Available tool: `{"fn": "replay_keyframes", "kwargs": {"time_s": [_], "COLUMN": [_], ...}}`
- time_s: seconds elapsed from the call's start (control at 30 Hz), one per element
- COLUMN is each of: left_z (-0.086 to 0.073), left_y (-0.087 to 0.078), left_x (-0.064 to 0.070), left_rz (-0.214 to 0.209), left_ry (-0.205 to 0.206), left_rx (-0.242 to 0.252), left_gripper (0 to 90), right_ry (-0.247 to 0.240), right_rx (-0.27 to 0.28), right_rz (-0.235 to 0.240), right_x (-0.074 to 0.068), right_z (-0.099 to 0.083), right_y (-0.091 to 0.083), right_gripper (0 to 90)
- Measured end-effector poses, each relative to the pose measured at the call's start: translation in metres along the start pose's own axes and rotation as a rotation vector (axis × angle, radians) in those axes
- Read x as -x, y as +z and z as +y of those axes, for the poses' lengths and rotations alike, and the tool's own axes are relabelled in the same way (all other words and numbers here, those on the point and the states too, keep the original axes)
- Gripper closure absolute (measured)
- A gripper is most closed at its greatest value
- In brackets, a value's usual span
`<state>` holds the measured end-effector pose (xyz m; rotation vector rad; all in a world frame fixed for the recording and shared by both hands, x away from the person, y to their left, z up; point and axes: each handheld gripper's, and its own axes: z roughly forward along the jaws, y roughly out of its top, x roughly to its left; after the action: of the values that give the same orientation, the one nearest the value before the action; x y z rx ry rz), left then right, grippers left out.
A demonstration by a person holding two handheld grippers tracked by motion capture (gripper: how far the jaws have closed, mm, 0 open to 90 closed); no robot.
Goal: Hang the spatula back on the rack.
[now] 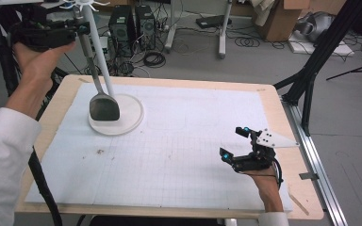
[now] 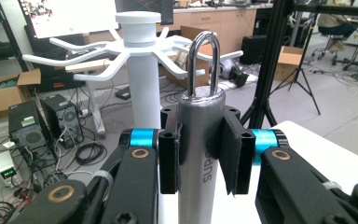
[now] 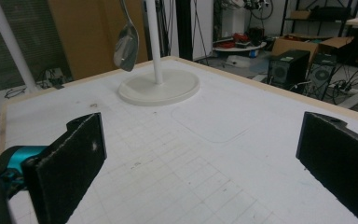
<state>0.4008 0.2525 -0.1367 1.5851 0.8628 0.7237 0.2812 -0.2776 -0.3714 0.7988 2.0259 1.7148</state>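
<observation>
The left gripper (image 1: 52,33) is raised high over the far left corner of the bench (image 1: 52,141), and its jaws are clamped on the metal handle of a steel spatula (image 1: 104,107). In the left gripper view the handle (image 2: 200,154) stands upright between the two black pads, with its hanging loop (image 2: 203,60) rising above them, just in front of the white rack's pronged top (image 2: 137,44). In the high view the spatula hangs down beside the white pole (image 1: 99,52), its blade hanging over the rack's round base (image 1: 129,117); whether it touches the base cannot be told. The right gripper view shows the blade (image 3: 126,46) next to the pole (image 3: 154,42).

The right gripper (image 1: 238,143) sits low over the near right part of the bench's white gridded mat (image 1: 179,155), well apart from the rack. Its jaws stand wide apart with nothing between them, and its pads (image 3: 70,168) frame bare mat.
</observation>
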Motion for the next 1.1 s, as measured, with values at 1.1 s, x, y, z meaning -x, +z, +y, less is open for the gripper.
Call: {"fn": "replay_keyframes", "kwargs": {"time_s": [1.1], "left_z": [-0.014], "left_y": [0.007], "left_x": [-0.010], "left_rz": [0.018], "left_ry": [-0.030], "left_rx": [0.001], "left_gripper": [68.2], "right_ry": [0.005], "right_rx": [-0.013], "right_rz": [0.007], "right_x": [0.000], "right_z": [-0.003], "right_y": [0.002], "right_gripper": [0.4]}}
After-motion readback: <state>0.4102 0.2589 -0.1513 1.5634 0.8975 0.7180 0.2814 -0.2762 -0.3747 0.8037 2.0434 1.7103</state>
